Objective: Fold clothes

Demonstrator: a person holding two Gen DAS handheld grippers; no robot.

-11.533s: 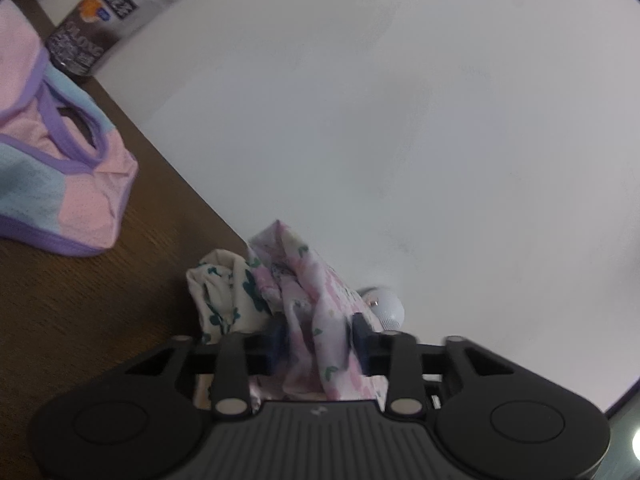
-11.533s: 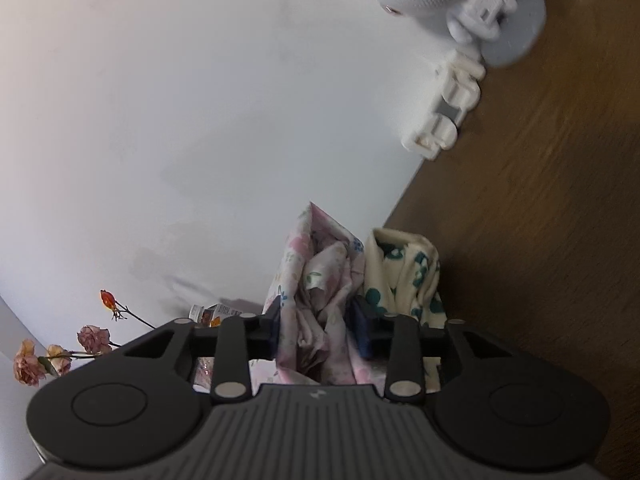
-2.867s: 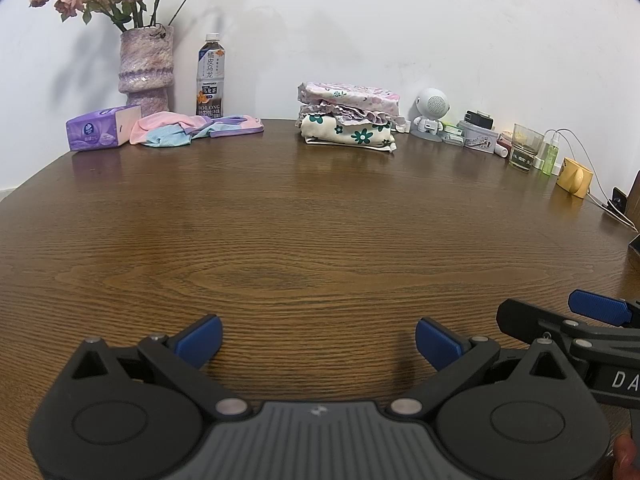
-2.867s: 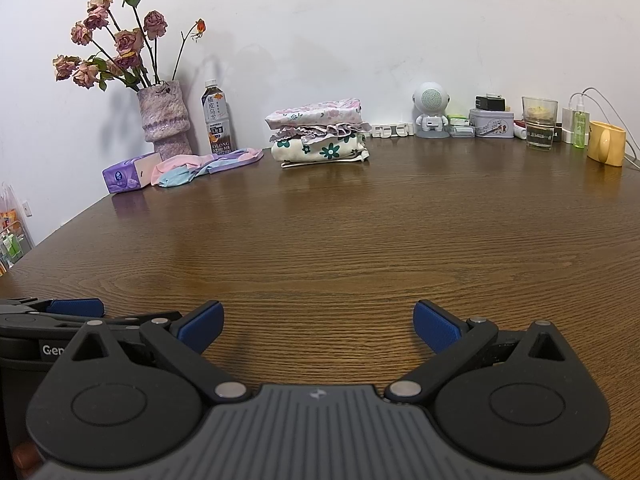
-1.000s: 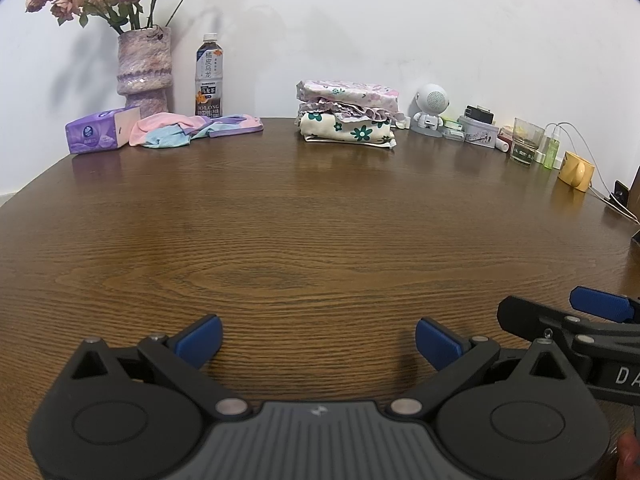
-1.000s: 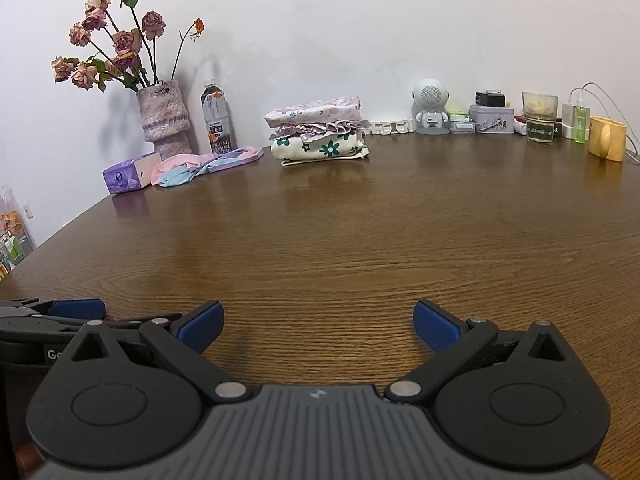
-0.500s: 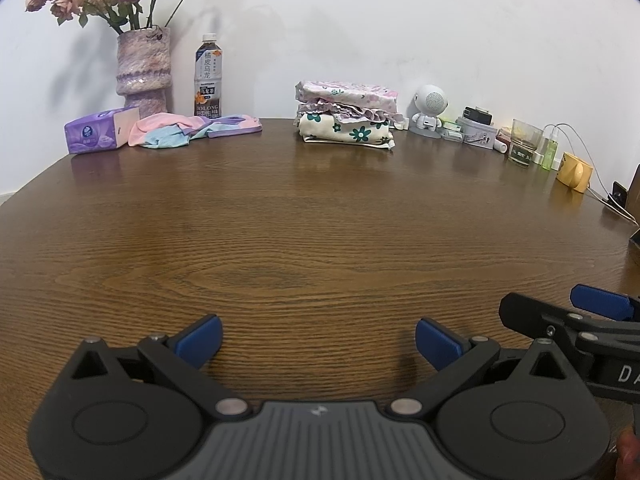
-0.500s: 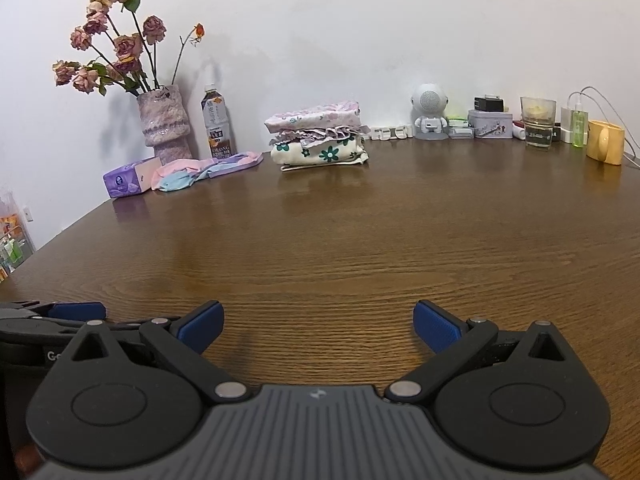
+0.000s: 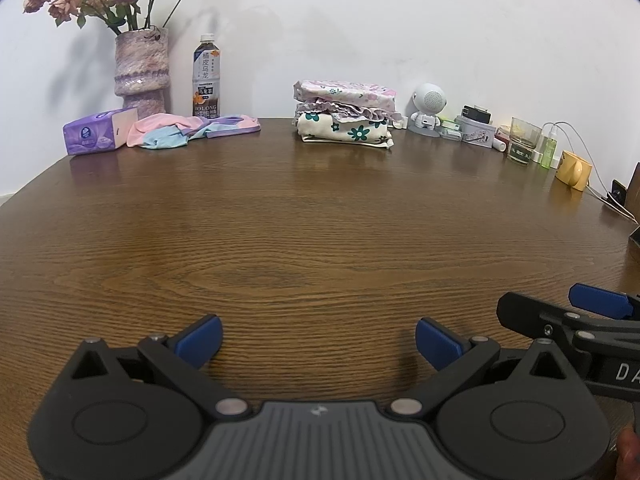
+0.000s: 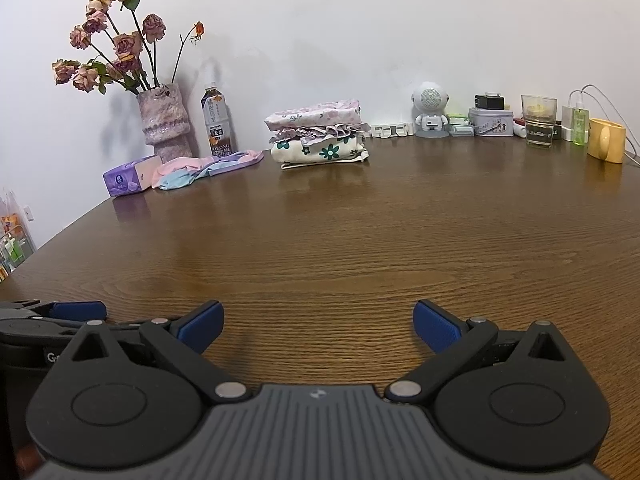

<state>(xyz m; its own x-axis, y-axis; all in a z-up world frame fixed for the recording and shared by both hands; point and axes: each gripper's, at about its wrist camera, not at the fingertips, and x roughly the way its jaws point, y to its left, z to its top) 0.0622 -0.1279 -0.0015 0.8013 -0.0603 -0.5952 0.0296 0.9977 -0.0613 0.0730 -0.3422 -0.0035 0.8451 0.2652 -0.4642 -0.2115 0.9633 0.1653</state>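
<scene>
Both the left gripper [image 9: 318, 338] and the right gripper [image 10: 318, 322] were held wide apart, grasping nothing, at the table's [image 9: 320, 220] near edge; folded clothes [image 9: 344, 116] were stacked at its far edge.

Both wrist views sit low at the near edge of the table [image 9: 320, 216], looking level across it toward the far wall. They share the stack of folded clothes [image 9: 344, 116] and the vase [image 10: 162, 120] (the right view stands slightly further right).
</scene>
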